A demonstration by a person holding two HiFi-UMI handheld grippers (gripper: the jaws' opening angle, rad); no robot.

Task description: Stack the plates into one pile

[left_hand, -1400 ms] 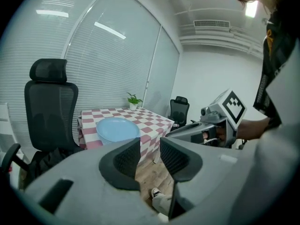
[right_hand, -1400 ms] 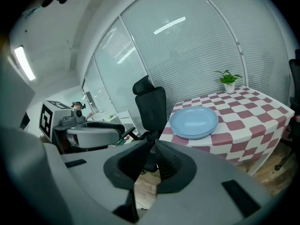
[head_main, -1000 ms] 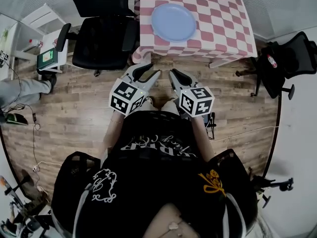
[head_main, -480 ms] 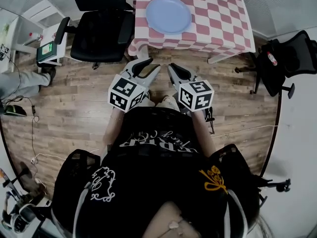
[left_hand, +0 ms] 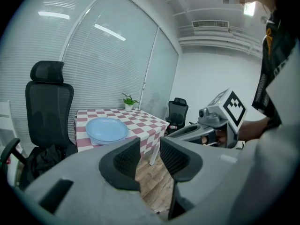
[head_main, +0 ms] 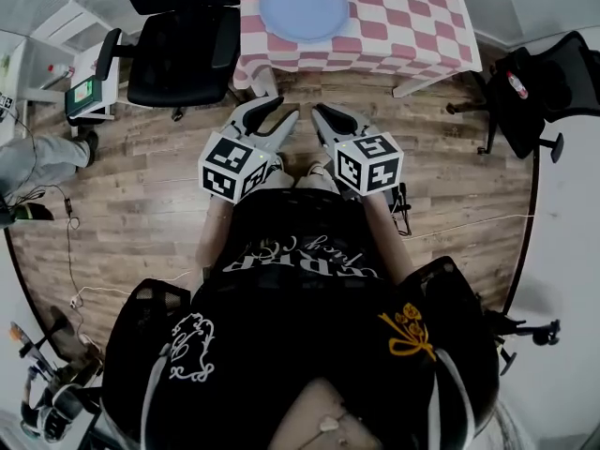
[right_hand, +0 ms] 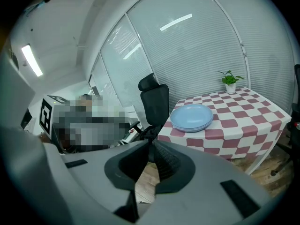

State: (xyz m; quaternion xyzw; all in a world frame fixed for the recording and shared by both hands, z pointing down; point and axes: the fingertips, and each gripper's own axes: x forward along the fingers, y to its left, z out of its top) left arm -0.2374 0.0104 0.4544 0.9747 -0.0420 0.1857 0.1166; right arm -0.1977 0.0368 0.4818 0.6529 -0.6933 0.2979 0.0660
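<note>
A pile of light blue plates [head_main: 303, 6] sits on the red-and-white checkered table [head_main: 403, 26] at the top of the head view. Both grippers hang over the wooden floor, close to the person's body and well short of the table. My left gripper [head_main: 281, 112] is open with nothing between its fingers; in the left gripper view its jaws [left_hand: 150, 149] frame bare floor, with the plates [left_hand: 107, 129] far ahead. My right gripper [head_main: 321, 112] is shut and empty. In the right gripper view its pads [right_hand: 161, 161] meet, and the plates [right_hand: 192, 117] lie beyond them.
A black office chair [head_main: 183, 54] stands left of the table and another [head_main: 548, 87] at the right. A white side table [head_main: 84, 87] and a person's leg [head_main: 37, 162] are at the left. A potted plant [right_hand: 229, 82] stands on the table's far side. Cables lie on the floor.
The table and plates have slid toward the top of the head view, so they lie farther off. Both grippers keep their place by the body.
</note>
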